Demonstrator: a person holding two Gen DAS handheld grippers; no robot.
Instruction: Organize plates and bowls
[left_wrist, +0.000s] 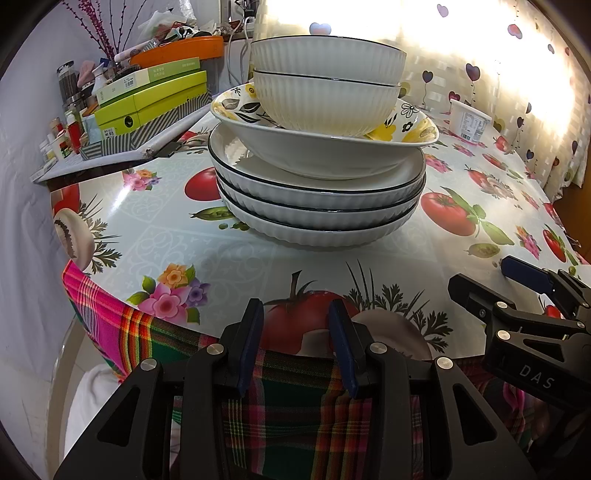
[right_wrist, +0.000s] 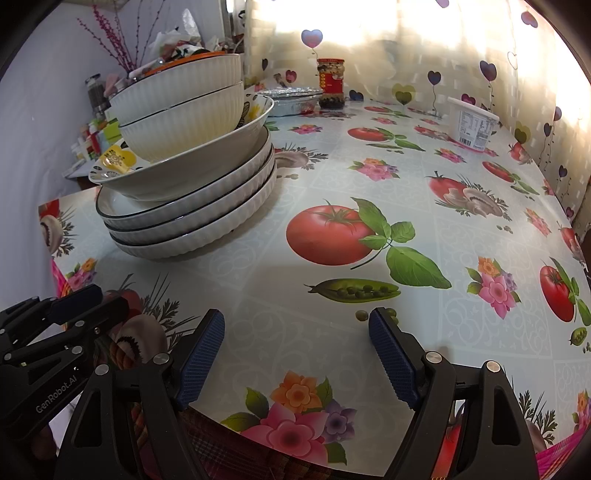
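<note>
Currently, by view.

Left wrist view: one stack on the glossy vegetable-and-flower printed tablecloth (left_wrist: 147, 236). From the bottom: three white ribbed shallow plates with dark rims (left_wrist: 317, 206), nested; one wide white dish with a yellow-and-black flower pattern inside (left_wrist: 321, 155); two white ribbed bowls with dark rims (left_wrist: 328, 85), nested on top. Left gripper (left_wrist: 297, 332) hangs at the near table edge over plaid cloth (left_wrist: 295, 413), jaws partly open, nothing between them, well apart from the stack. Right gripper (left_wrist: 517, 291) shows at the right edge, also clear of the crockery. Extras seen only in this view: green and yellow boxes with jars and bottles on a side shelf (left_wrist: 147, 99).

Right wrist view: same stack at upper left, leaning visibly toward the camera's left; the flowered dish (right_wrist: 177, 177) sits off-centre on the plates (right_wrist: 195, 221), bowls (right_wrist: 184, 110) above. Right gripper (right_wrist: 297, 332) hovers over bare cloth, jaws wide, empty. Left gripper (right_wrist: 74, 306) at lower left. Extras seen only in this view: a red-lidded glass jar (right_wrist: 330, 83) and a foil tray (right_wrist: 295, 98) behind the stack. A white lidded plastic tub (right_wrist: 472, 125) appears in both.

Status, as judged: everything is gathered in one pile, like with like; either sorting is finished or unstacking has not begun.
</note>
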